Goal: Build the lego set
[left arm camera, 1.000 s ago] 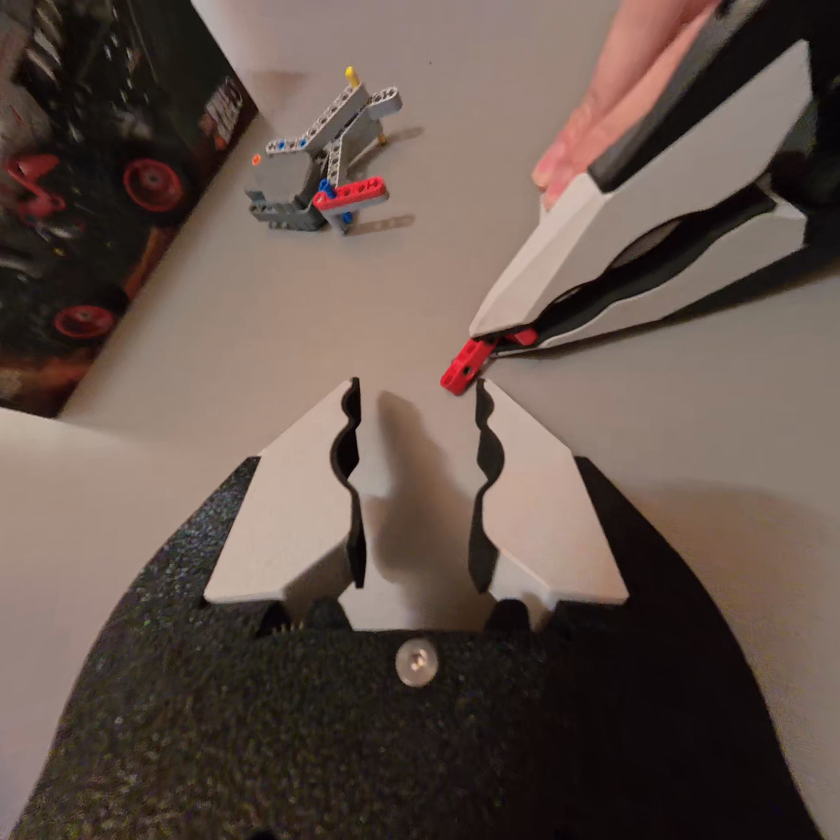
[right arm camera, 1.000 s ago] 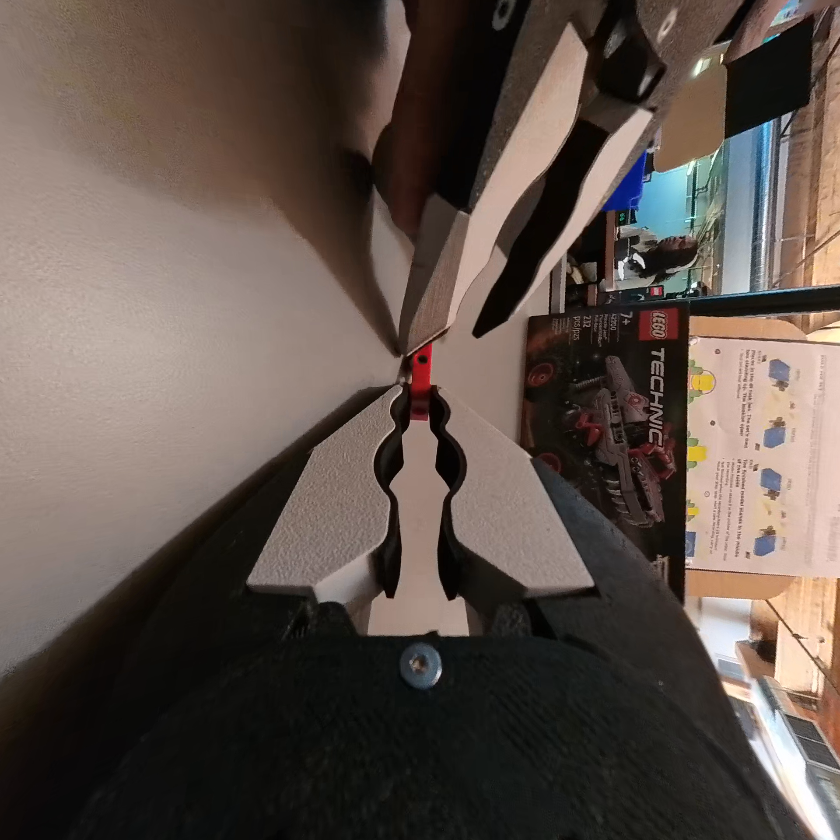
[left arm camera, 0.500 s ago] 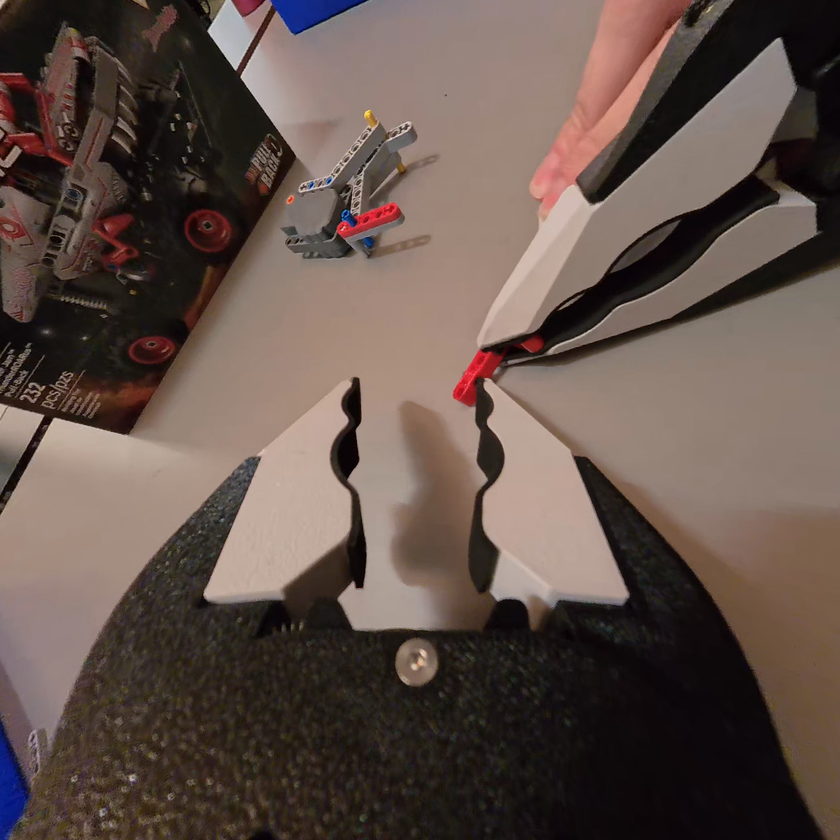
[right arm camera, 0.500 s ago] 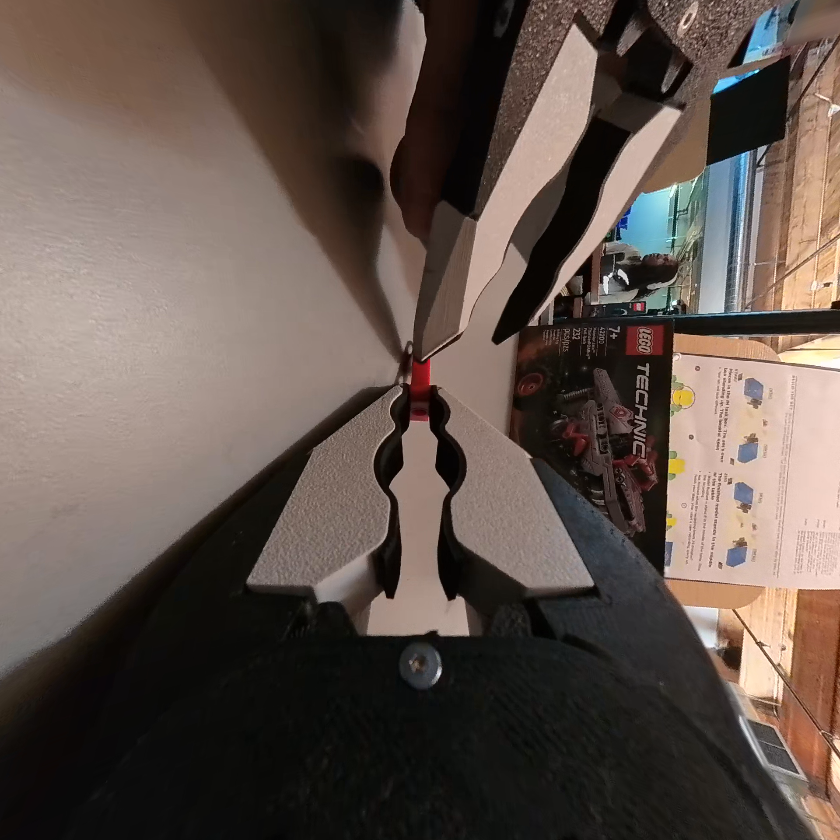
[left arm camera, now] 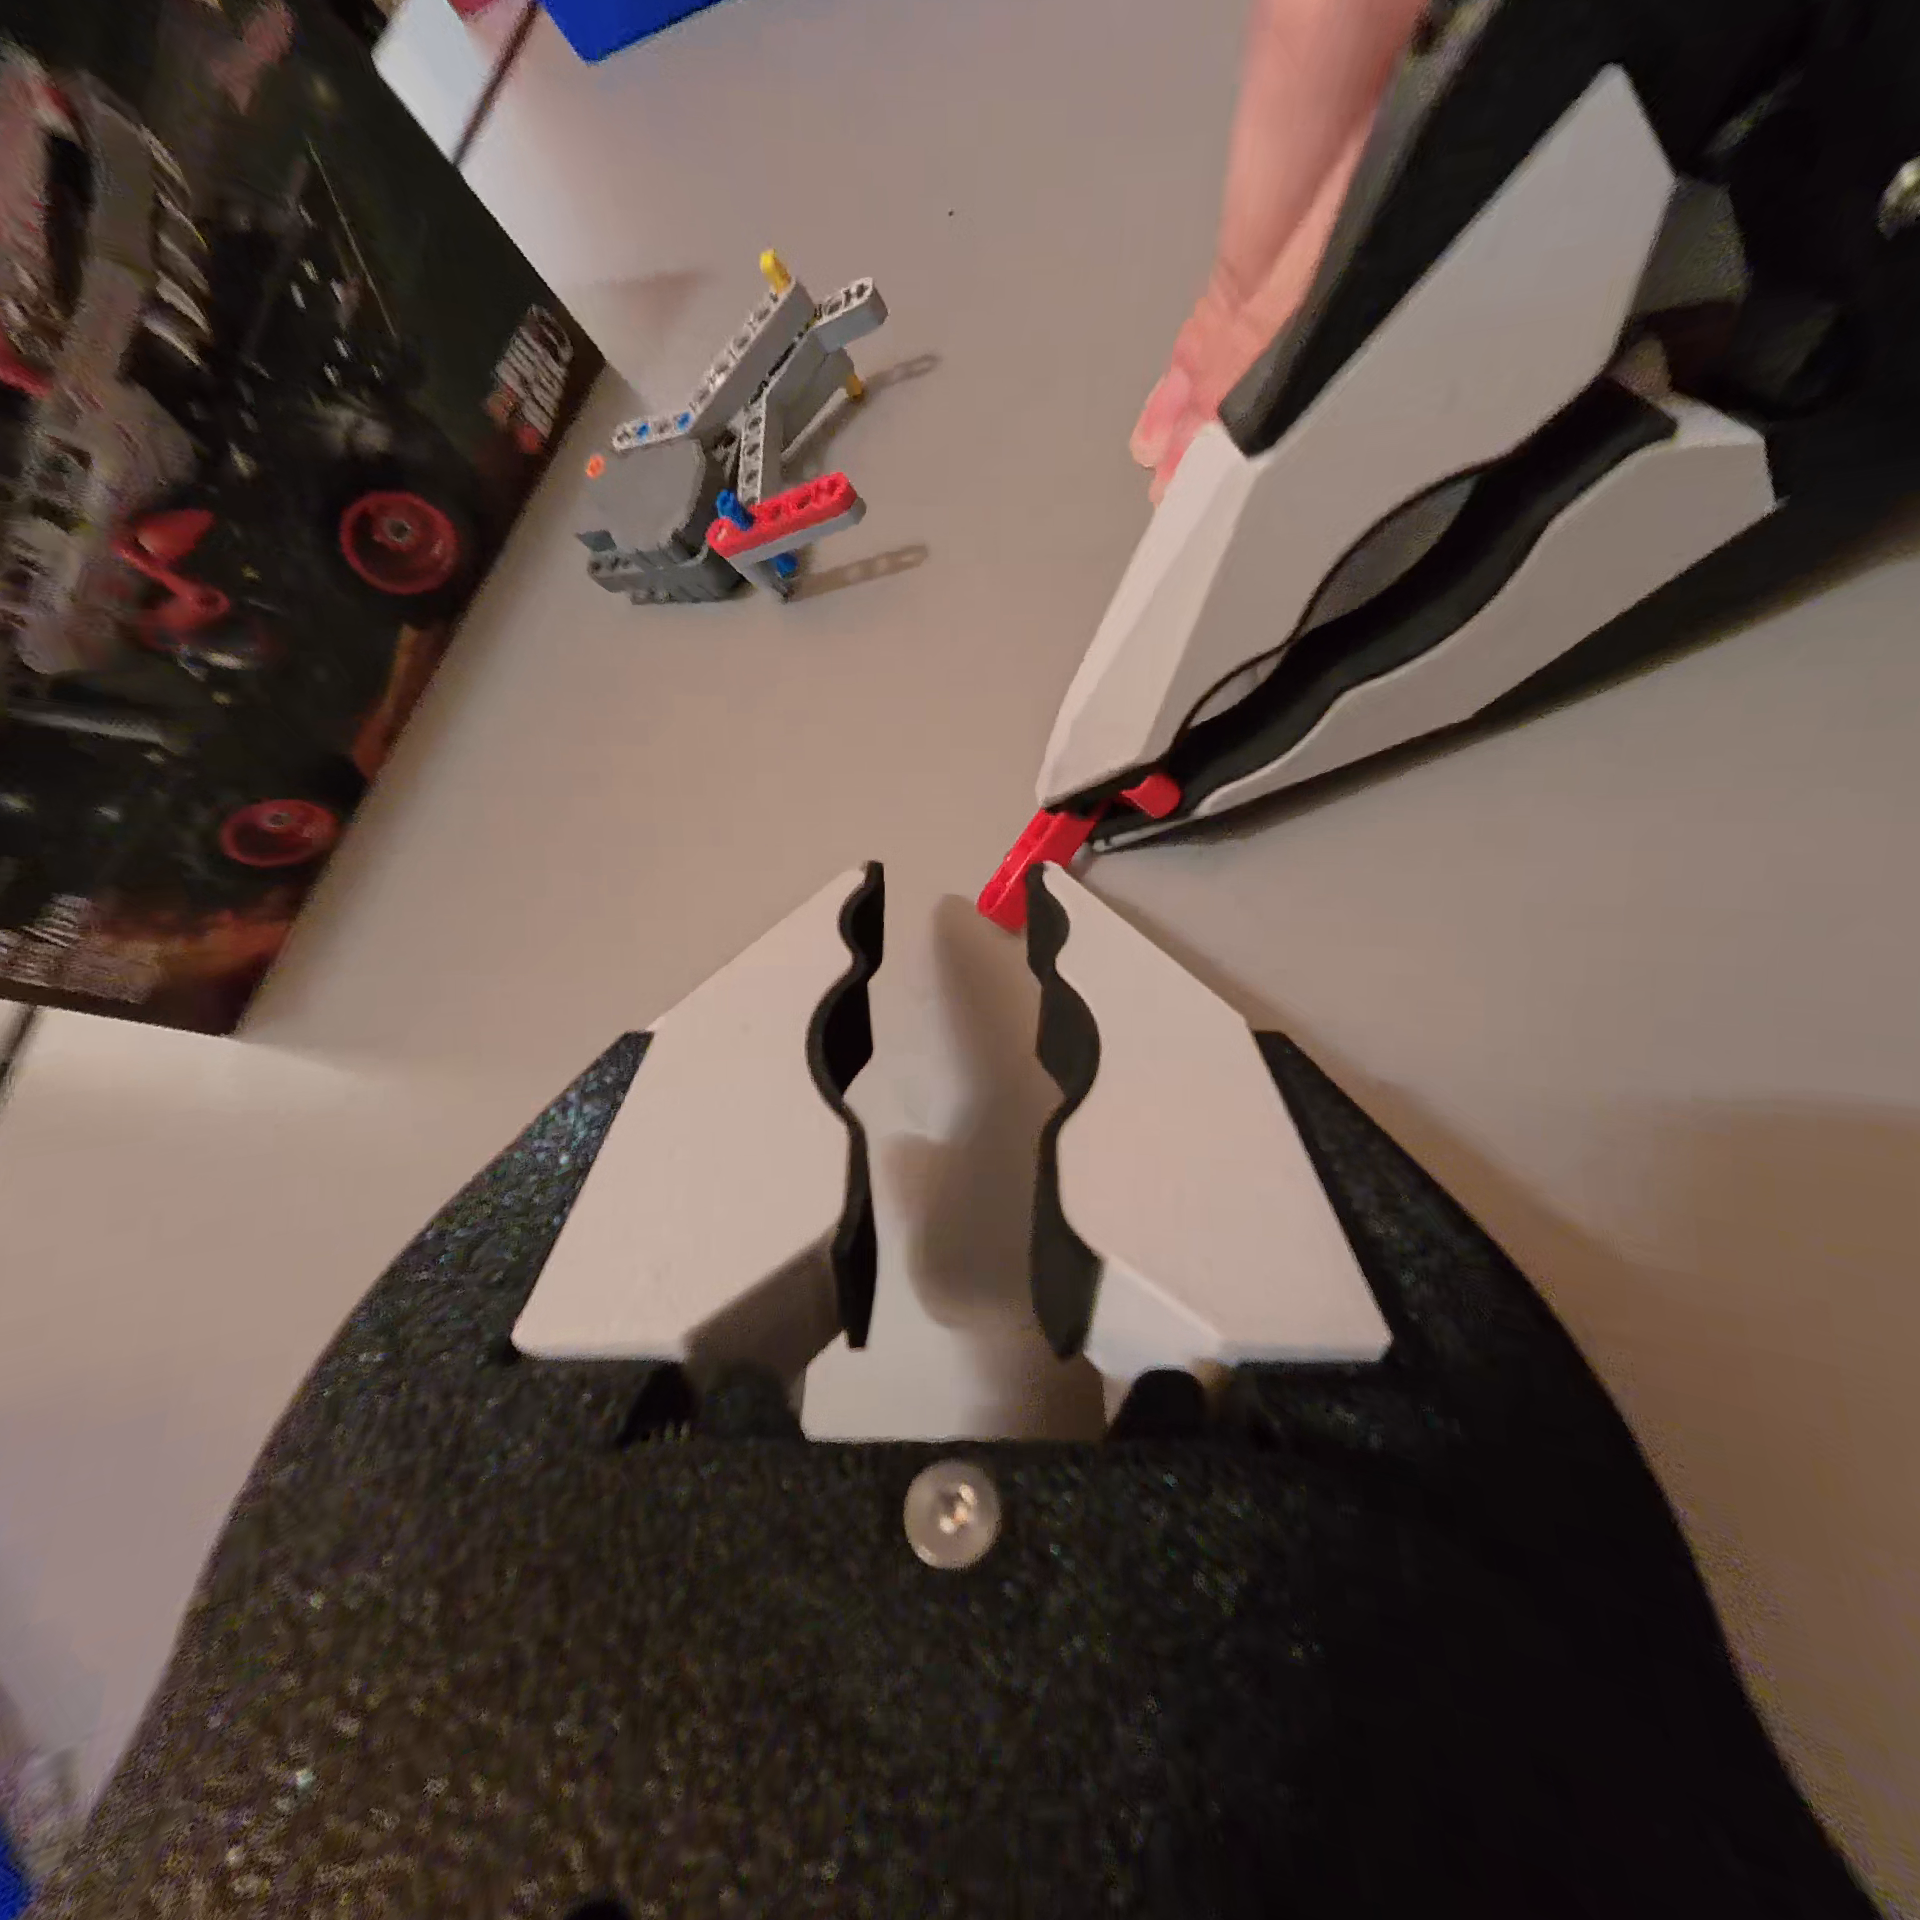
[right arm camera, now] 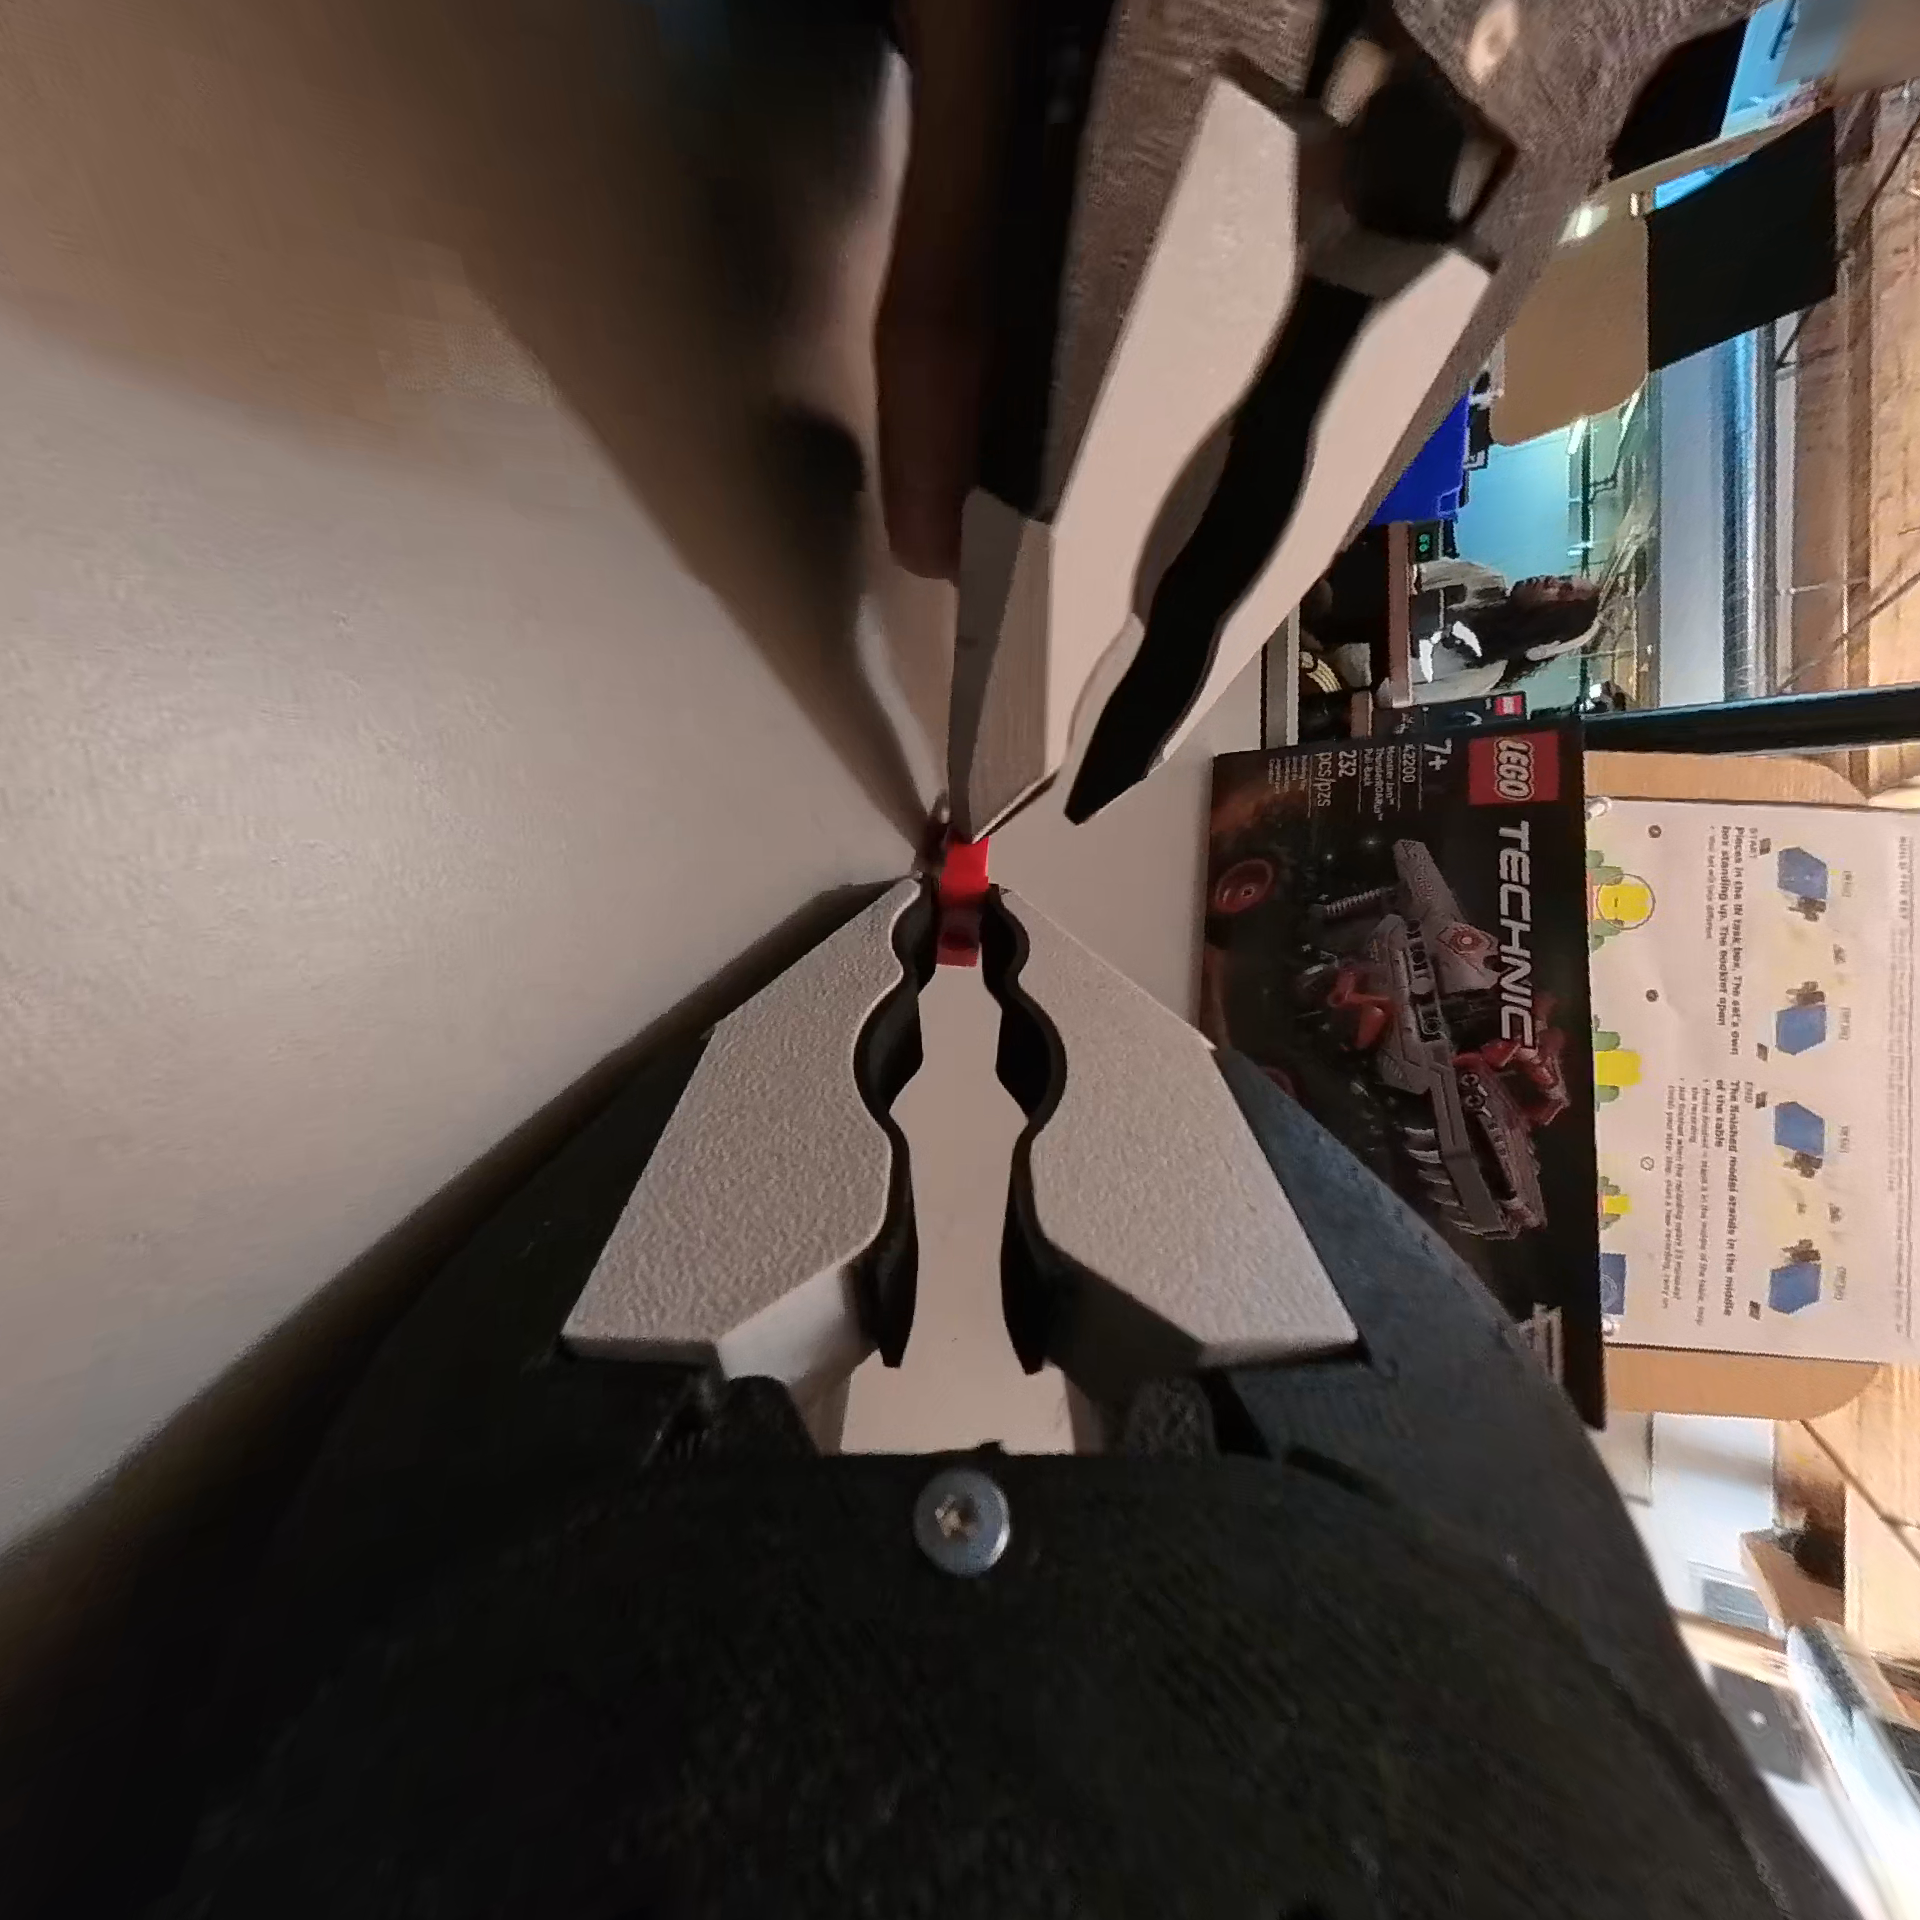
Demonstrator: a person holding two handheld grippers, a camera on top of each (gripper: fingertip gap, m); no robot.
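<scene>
Grey tabletop (left arm camera: 1351, 1039) fills most of the left wrist view, with a dark set box (left arm camera: 208, 520) lying flat along its left edge and a partly built grey model (left arm camera: 727, 457) with red, blue and yellow bits standing well beyond the grippers. Nearest the camera, the left gripper (left arm camera: 956, 894) has its jaws parted with a clear gap of bare table between the black wavy pads; nothing sits inside that gap. Just past the tip of its right-hand finger lies a small red lego piece (left arm camera: 1023, 873), whose near end touches or nearly touches that fingertip from the outside; I cannot tell which. The right gripper (left arm camera: 1101, 821) reaches in from the upper right, laid on its side low over the table, its jaws drawn narrow and clamped on the far end of the same red piece. A person's hand (left arm camera: 1257, 270) shows behind it. From the right wrist view, rolled sideways so the table stands as a wall on the left, the right gripper (right arm camera: 961, 925) pinches the red lego piece (right arm camera: 961, 883) between its very tips, the rest of the slot empty. Opposite, the left gripper (right arm camera: 1029, 810) points down at that piece with its fingers spread, one tip at the red piece. Behind stand the set box (right arm camera: 1455, 1039) and a printed sheet (right arm camera: 1766, 1091).
</scene>
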